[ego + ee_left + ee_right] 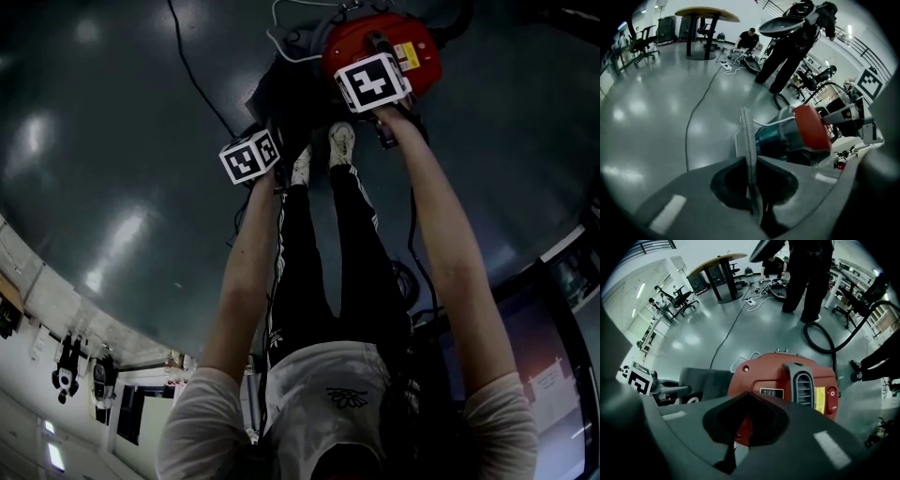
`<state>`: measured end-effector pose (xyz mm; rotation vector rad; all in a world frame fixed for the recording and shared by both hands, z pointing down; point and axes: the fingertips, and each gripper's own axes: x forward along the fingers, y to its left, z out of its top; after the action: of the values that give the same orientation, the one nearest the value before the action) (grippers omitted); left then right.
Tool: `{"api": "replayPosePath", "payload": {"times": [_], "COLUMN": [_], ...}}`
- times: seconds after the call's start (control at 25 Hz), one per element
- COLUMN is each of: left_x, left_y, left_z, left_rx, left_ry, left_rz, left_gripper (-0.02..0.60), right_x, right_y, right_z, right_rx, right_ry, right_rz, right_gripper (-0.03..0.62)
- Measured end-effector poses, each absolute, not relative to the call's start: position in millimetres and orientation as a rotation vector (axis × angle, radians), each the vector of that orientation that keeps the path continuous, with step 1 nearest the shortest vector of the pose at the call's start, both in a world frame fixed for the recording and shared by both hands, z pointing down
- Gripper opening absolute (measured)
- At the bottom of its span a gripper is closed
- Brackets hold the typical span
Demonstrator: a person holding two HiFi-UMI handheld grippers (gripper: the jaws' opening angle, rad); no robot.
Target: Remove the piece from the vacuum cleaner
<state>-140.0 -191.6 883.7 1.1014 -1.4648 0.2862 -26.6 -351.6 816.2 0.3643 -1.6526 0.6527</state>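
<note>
The red vacuum cleaner (380,47) stands on the floor ahead of the person's feet. In the left gripper view it (806,129) lies to the right, with a teal body under the red lid. My left gripper (752,187) is shut on a thin grey flat piece (749,150), seen edge-on and standing up between the jaws. The right gripper view shows that piece (705,380) as a dark grey panel beside the vacuum's left side, with the left gripper (661,390) on it. My right gripper (740,427) is shut just above the red lid (787,376); nothing shows between its jaws.
A black hose (825,341) loops on the floor behind the vacuum. A black cable (693,122) and a white cord (281,37) run across the grey floor. One person stands close behind (806,273), another sits further back (749,40). A round table (719,263) and office chairs stand beyond.
</note>
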Motion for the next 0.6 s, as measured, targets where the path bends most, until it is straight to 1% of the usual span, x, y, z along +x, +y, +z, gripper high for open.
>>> {"api": "replayPosePath", "payload": {"times": [0.32,0.48,0.6], "left_x": [-167.1,-170.7,-218.6], "left_y": [-175.0,-176.0,-230.7], "left_z": [876.0,864.2,891.5], "left_rx": [1.091,1.094,1.213], "left_ry": [-1.549,-1.554,-1.652], "left_rz": [0.269,0.248,0.281], "left_gripper": [0.009,0.009,0.009], "right_x": [-25.2,-15.9,-68.9], "right_y": [-371.6,-360.7,-401.6], "right_z": [824.6,855.8,896.6], "right_rx": [0.469,0.474,0.573], "right_ry": [-1.694,-1.616,-1.821], "right_rz": [0.459,0.623,0.819], "right_gripper": [0.014,0.021,0.021]}}
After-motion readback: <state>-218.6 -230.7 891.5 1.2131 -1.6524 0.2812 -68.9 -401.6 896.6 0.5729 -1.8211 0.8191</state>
